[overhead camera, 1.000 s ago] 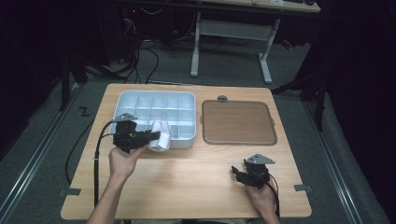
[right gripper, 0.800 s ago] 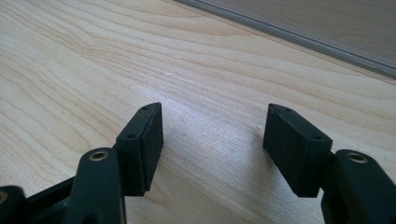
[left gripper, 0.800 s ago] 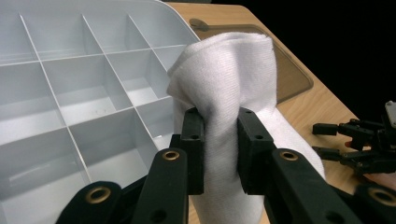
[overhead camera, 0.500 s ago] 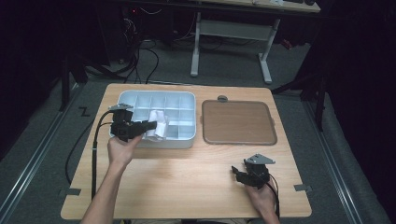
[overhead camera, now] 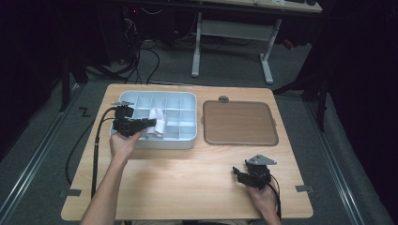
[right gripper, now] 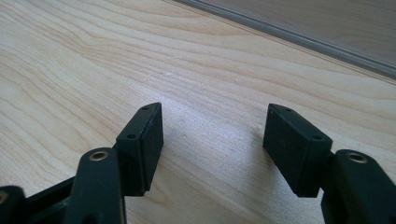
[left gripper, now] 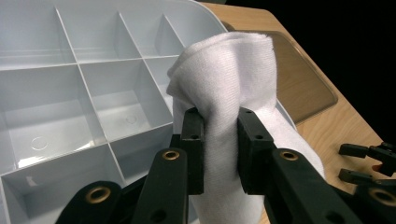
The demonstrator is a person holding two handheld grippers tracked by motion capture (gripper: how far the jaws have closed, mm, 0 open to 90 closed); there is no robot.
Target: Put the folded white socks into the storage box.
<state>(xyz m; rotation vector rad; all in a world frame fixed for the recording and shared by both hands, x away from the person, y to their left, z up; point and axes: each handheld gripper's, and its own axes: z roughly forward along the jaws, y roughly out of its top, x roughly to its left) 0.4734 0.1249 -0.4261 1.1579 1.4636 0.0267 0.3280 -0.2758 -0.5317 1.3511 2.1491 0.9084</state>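
No readable writing anywhere.
No word, label, brand or number can be read on the white compartment tray (overhead camera: 187, 101), the brown lid (overhead camera: 239, 123), the rolled white cloth (left gripper: 233, 79) or the wooden bench (overhead camera: 187, 178); a dark Z-shaped mark lies on the grey floor (overhead camera: 42, 154).

High view overhead; 2 gripper views close.

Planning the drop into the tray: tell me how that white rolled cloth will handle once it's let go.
Probably soft and floppy: the white rolled cloth pinches in between the left gripper pads. Likely light, held from one end without drooping. It may loosen and spill over the divider tray compartments rather than roll.
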